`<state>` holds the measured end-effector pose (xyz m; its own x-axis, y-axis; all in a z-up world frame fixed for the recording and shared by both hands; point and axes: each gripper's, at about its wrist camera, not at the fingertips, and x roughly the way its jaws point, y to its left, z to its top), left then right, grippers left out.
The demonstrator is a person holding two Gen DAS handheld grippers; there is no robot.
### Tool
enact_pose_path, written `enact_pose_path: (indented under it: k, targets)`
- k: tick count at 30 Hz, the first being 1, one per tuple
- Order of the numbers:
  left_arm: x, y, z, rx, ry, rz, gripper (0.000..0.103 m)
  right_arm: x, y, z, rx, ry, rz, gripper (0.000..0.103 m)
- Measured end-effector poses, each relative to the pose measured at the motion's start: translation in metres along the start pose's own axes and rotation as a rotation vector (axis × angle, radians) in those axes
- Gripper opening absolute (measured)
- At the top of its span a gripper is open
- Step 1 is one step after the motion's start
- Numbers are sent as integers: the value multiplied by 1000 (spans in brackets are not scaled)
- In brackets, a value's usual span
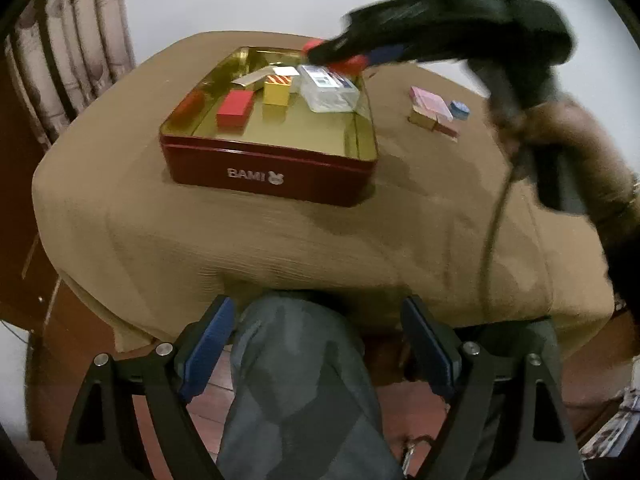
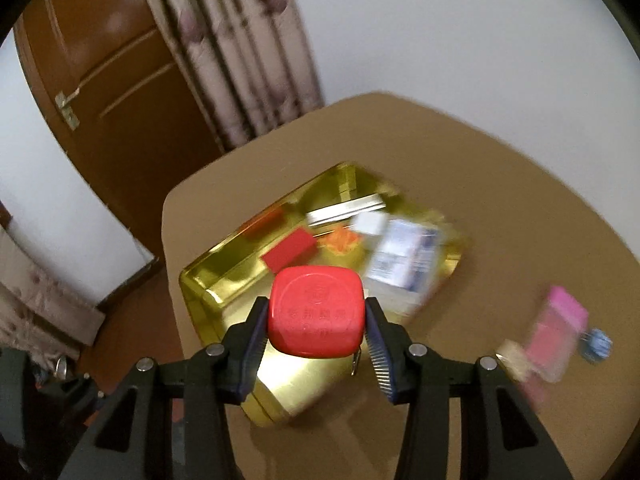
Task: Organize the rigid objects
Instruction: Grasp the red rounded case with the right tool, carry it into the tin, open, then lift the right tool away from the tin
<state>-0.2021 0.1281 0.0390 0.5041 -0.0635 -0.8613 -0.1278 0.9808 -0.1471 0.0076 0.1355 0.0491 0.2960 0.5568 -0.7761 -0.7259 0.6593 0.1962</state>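
- A red case point(image 2: 316, 310), rounded and square with embossed marks on its face, is clamped between the blue pads of the right gripper point(image 2: 316, 320).
- The case is held in the air above the near part of the tin point(image 2: 200, 280); no contact with the tin is seen.
- In the left wrist view the right gripper point(image 1: 340, 58) is seen blurred over the far rim of the tin point(image 1: 272, 168), with the red case point(image 1: 352, 65) partly hidden by it.
- The tin is red outside, gold inside, marked "BAMI", and stands open on a table point(image 1: 240, 240) covered in tan cloth.
- Inside the tin a red box point(image 1: 235, 109), a yellow box point(image 1: 277, 91) and a clear box point(image 1: 329, 94) are seen, with a flat silver piece point(image 1: 256, 78) behind them.
- To the right of the tin, well apart from it, a pink box point(image 1: 430, 102) lies on small boxes, with a blue cap point(image 1: 460, 109) just beside it.
- The left gripper point(image 1: 316, 344) is held wide apart with nothing between its fingers, off the near edge of the table, above a person's knee point(image 1: 296, 380).
- A door point(image 2: 112, 80) and a curtain point(image 2: 232, 48) are seen behind the table.
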Motion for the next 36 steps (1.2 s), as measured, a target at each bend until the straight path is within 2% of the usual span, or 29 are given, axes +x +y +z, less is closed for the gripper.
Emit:
enact_pose_path:
  k: [4, 7, 14, 18, 23, 28, 32, 36]
  targets:
    - [0, 8, 2, -9, -1, -14, 82, 43, 9, 10, -4, 66, -9, 47]
    - [0, 9, 3, -2, -1, -21, 82, 67, 10, 12, -13, 112, -48, 47]
    - [7, 8, -1, 9, 36, -44, 82, 101, 11, 22, -39, 179, -94, 48]
    - [7, 7, -1, 16, 40, -44, 82, 105, 12, 28, -18, 176, -103, 49]
    - [9, 3, -2, 20, 41, -39, 82, 85, 16, 26, -17, 86, -117, 51]
    - [7, -3, -3, 30, 17, -20, 82, 20, 3, 1, 40, -124, -115, 53]
    - [13, -7, -6, 39, 41, -19, 82, -27, -43, -50, 139, -203, -264, 56]
    - [17, -16, -9, 65, 57, -10, 82, -56, -109, -119, 275, -160, -483, 58]
